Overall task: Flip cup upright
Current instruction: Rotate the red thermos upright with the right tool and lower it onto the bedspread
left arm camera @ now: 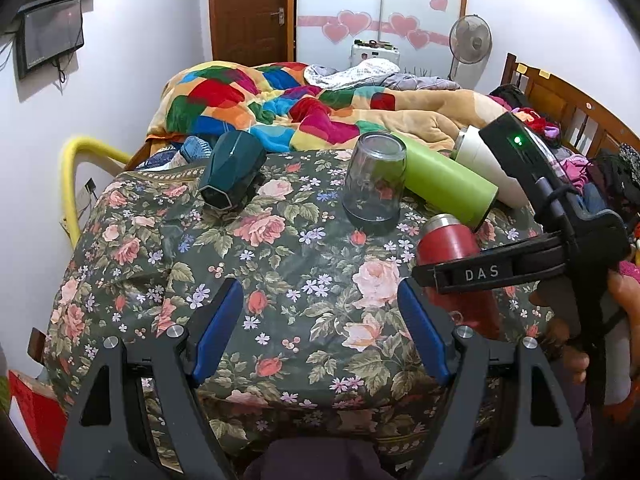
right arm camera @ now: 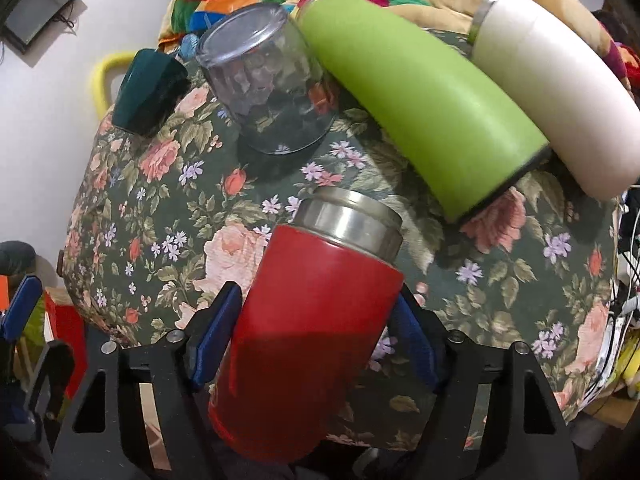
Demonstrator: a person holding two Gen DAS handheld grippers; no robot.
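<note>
My right gripper (right arm camera: pixel 316 328) is shut on a red cup (right arm camera: pixel 312 320) with a steel rim, holding it tilted above the floral tablecloth (right arm camera: pixel 192 208), steel end pointing away. The red cup (left arm camera: pixel 450 242) and right gripper (left arm camera: pixel 424 276) also show at the right of the left wrist view. My left gripper (left arm camera: pixel 320 328) is open and empty over the cloth near the front. A clear glass cup (left arm camera: pixel 374 180) stands upside down mid-table. A green bottle (left arm camera: pixel 444 178) and a white bottle (left arm camera: pixel 486 164) lie on their sides. A dark teal cup (left arm camera: pixel 232 176) lies tipped at the left.
A bed with a colourful quilt (left arm camera: pixel 280 100) lies behind the table. A yellow chair back (left arm camera: pixel 74 168) stands at the left. A wooden headboard (left arm camera: pixel 576 108) and piled clothes are at the right. A fan (left arm camera: pixel 470 42) stands at the back.
</note>
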